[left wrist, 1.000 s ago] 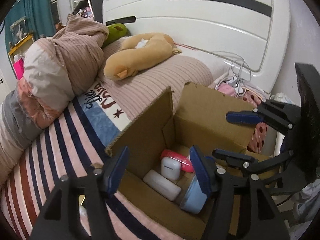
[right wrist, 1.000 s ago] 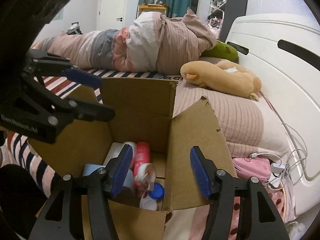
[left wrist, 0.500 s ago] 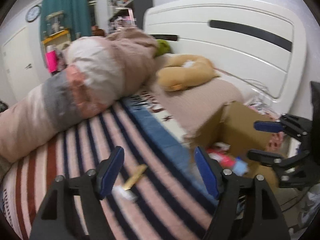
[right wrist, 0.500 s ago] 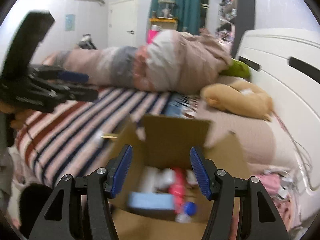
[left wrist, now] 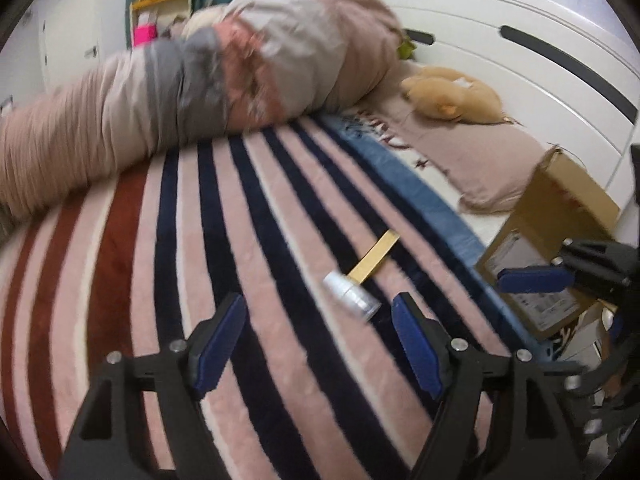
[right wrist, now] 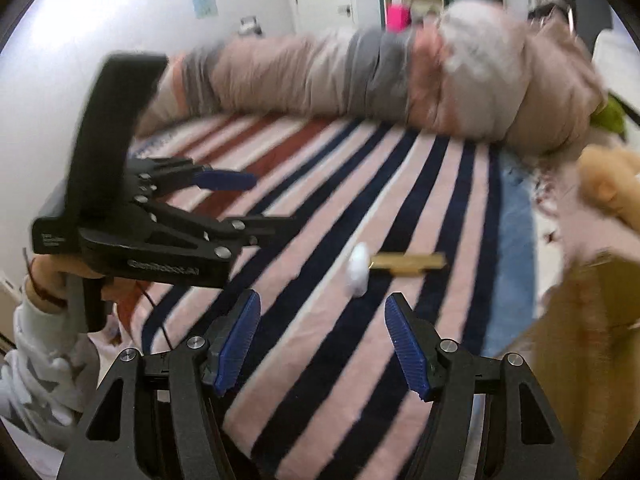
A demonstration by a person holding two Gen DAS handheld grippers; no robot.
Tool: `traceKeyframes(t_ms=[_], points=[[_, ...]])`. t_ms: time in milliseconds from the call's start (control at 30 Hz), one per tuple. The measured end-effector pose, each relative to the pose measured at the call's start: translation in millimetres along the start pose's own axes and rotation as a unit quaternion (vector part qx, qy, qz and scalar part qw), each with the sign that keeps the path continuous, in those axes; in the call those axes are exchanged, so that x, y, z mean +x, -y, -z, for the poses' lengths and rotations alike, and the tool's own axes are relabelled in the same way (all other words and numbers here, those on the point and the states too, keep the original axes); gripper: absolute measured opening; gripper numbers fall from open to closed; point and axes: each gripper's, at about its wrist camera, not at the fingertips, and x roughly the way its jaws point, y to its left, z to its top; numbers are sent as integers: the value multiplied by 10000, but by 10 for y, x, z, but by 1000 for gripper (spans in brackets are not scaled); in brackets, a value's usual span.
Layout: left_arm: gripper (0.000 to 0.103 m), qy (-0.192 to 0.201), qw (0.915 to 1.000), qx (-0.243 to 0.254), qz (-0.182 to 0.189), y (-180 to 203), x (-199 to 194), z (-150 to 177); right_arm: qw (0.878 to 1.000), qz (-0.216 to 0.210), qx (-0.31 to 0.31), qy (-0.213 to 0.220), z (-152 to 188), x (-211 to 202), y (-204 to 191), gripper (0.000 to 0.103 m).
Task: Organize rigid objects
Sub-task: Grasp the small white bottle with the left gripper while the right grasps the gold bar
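We see both tongs spread wide and empty over the bed [left wrist: 280, 208], whose striped blanket [left wrist: 224, 264] runs in pink, navy and rust bands. In the left wrist view the left tongs [left wrist: 320, 344] hover above the blanket with the blue pads well apart, nothing between them. Just ahead of them and a little to the right lies a small white bottle [left wrist: 352, 294] on its side — blurred, so we cannot read any detail on it. Touching or just beside its far end is a flat gold stick [left wrist: 374, 256], angled away toward the headboard [left wrist: 520, 60].

At the bed's right edge stands the cardboard box [left wrist: 560, 208], a printed label on the near flap; its contents are mostly hidden. The right tongs [left wrist: 536, 280] show in front of it, jaws parted.

From the right wrist view, the right tongs [right wrist: 320, 344] likewise gape with nothing gripped. The white bottle [right wrist: 358, 270] and gold stick [right wrist: 408, 261] lie ahead of them in the middle of the bed, the box [right wrist: 580, 340] at the right edge. The left tongs [right wrist: 248, 204] appear on the left, held in a hand [right wrist: 52, 280], open too.

A rolled duvet [left wrist: 200, 76] lies along the far side of the bed, and a tan plush toy [left wrist: 452, 96] rests near the headboard.
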Motion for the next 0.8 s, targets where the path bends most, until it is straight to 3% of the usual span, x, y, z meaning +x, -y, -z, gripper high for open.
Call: traceKeyframes(t_ms=[167, 333, 400, 533, 600, 633, 667, 800], points=[[73, -222, 9986, -322, 347, -161, 414, 106, 9981, 336, 336, -381, 16, 630, 199, 62], [72, -446, 9966, -352, 599, -101, 816, 127, 9890, 944, 1090, -323, 8, 879, 669, 62], [67, -558, 9949, -351, 770, -50, 969, 129, 9852, 1001, 1356, -311, -7, 950, 812, 62], [61, -619, 9925, -270, 1016, 129, 1146, 122, 9769, 637, 2033, -135, -4, 993, 1098, 62], [55, -611, 9936, -267, 912, 180, 1196, 105, 9750, 484, 2167, -95, -9, 1022, 1138, 62], [43, -617, 9944, -281, 806, 189, 1227, 98, 9755, 436, 2156, -95, -22, 1046, 1134, 62], [40, -623, 9950, -306, 722, 175, 1238, 94, 9752, 325, 2189, -87, -35, 1066, 1137, 62], [40, -542, 9969, -275, 503, 96, 1151, 123, 9727, 165, 2311, -99, -110, 1158, 1195, 62]])
